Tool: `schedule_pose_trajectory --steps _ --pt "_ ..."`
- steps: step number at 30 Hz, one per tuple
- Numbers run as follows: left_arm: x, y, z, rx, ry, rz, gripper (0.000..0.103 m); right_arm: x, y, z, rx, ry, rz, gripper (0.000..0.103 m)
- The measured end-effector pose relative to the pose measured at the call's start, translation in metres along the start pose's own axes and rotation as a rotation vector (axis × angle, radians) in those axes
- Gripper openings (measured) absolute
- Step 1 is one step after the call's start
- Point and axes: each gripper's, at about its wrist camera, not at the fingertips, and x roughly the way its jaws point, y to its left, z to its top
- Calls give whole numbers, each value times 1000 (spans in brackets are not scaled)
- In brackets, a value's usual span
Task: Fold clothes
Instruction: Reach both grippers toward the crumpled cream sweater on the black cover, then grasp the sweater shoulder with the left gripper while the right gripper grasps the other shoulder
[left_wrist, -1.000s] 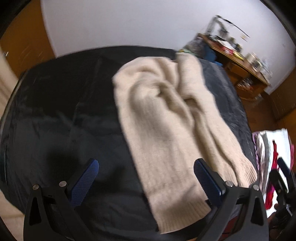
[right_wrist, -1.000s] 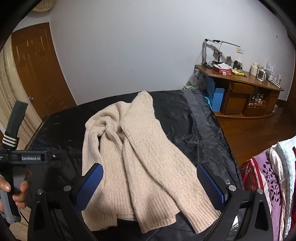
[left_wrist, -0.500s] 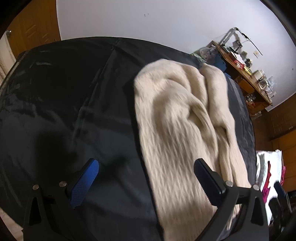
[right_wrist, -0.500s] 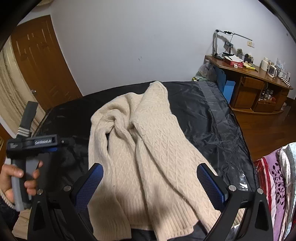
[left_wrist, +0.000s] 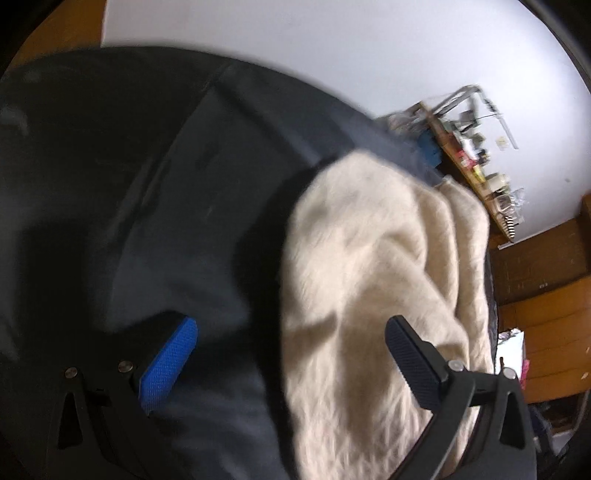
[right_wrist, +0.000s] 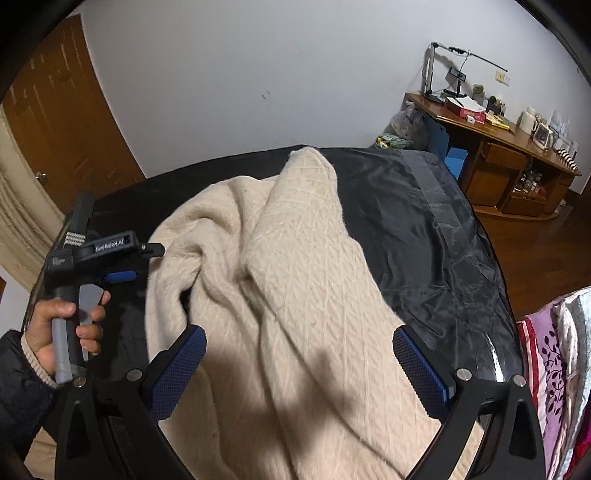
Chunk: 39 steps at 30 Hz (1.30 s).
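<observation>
Landmark: the cream sweater (right_wrist: 295, 295), lying rumpled on the black bed cover (right_wrist: 424, 229).
Door: a brown wooden door (right_wrist: 62, 122) stands far left of the sweater, behind the bed.
Your left hand: your hand (right_wrist: 70, 325) grips the handle of the left gripper (right_wrist: 122, 264), just beside the sweater's left edge in the right wrist view.
Left gripper fingers: your blue-padded fingers (left_wrist: 168, 363) are spread wide with nothing between them; one sits over bare cover left of the sweater, the other over the knit. The left wrist view is blurred, so you cannot tell whether they touch the fabric.
Sweater: it spans the middle of the bed, one fold reaching the far edge, the near part running out of view at the bottom.
Right gripper fingers: your right gripper (right_wrist: 299, 365) is wide open and holds nothing, its fingers (right_wrist: 421, 369) over the sweater's near part.
Wooden desk: a cluttered desk (right_wrist: 495, 147) stands right of the sweater, against the white wall.
Patterned cloth: a pile (right_wrist: 550, 369) lies right of the sweater, past the bed's edge.
</observation>
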Motion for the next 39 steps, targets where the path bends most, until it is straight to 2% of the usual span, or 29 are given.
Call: schedule_pose_trajectory --steps 3,7,10,14,16,18,20,24,28,31,36,39 --pt "4 -6 5 27 -9 -41 102 11 -1 6 14 12 -5 103" --pt "11 -8 13 82 -31 -60 102 23 0 10 23 24 -11 103" --pt "14 -4 22 90 -35 -126 94 30 2 14 20 31 -10 103" --pt "21 1 30 93 6 -255 67 35 2 19 20 23 -5 103" --pt "25 -3 33 116 18 -249 57 38 2 22 20 20 -6 103" --pt "24 2 30 128 40 -213 23 41 2 24 11 16 -17 103" --pt "24 5 31 95 63 -208 15 43 1 26 -2 10 -30 103" --pt "20 6 30 62 74 -231 12 47 -10 40 -5 -2 -41 102" --pt "12 7 30 71 76 -228 12 61 -29 75 19 -21 23 102" --pt "12 9 29 102 87 -224 12 89 -36 111 -1 -11 73 101" --pt "13 10 27 153 106 -248 13 153 -46 160 -9 46 34 101" --pt "18 16 29 126 125 -275 14 186 -53 171 55 116 141 99"
